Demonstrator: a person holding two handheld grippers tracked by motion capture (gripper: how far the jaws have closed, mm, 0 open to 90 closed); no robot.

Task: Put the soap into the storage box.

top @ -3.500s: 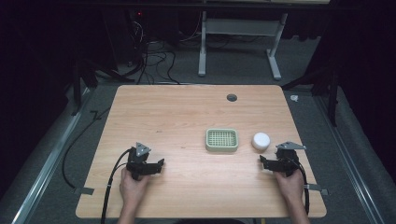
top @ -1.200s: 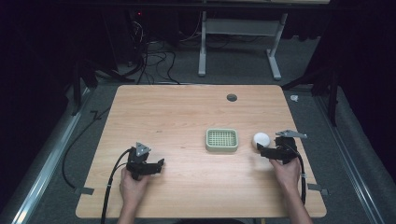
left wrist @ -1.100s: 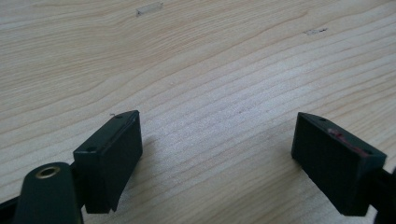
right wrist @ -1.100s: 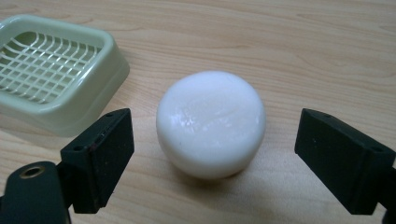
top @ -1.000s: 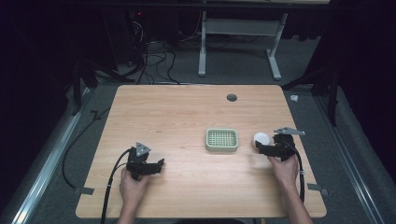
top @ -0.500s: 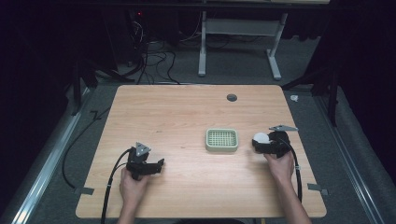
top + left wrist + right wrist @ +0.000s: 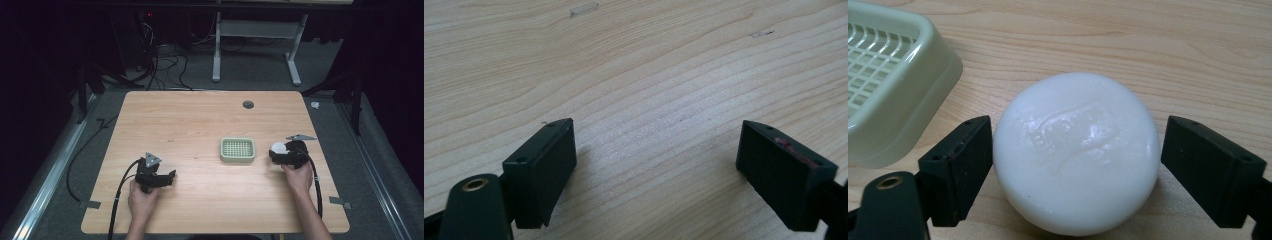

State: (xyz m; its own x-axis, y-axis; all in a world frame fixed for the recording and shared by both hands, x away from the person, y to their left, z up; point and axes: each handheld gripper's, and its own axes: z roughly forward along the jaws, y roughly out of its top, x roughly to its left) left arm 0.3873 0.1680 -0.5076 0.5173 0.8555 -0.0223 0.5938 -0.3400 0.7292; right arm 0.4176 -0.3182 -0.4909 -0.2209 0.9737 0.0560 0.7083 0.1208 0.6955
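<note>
On the right side of the wooden tabletop (image 7: pixel 200 125), a round white bar of soap (image 7: pixel 1077 150) is lying flat on the wood, just beside the pale green soap dish (image 7: pixel 237 149) and apart from it; the right gripper (image 7: pixel 1075 170) is sitting low around the bar, its fingers (image 7: pixel 955 167) standing wide open on either side of the soap, the near one almost at the bar's edge and the far one a little off it, so nothing is being gripped; a faint embossed mark is showing on the soap's top face; the dish, with its slotted grid floor, is standing empty as far as I can see, roughly in the middle of the tabletop's right half; the person's right hand (image 7: pixel 298 177) is wrapping the gripper from behind, its cable trailing back toward the near edge; over on the left, well apart from all this, the left gripper (image 7: pixel 669 175) is resting close to the bare wood, its fingers (image 7: pixel 544 167) also spread wide and holding nothing, the left hand (image 7: pixel 141 200) gripping it near the front edge.
</note>
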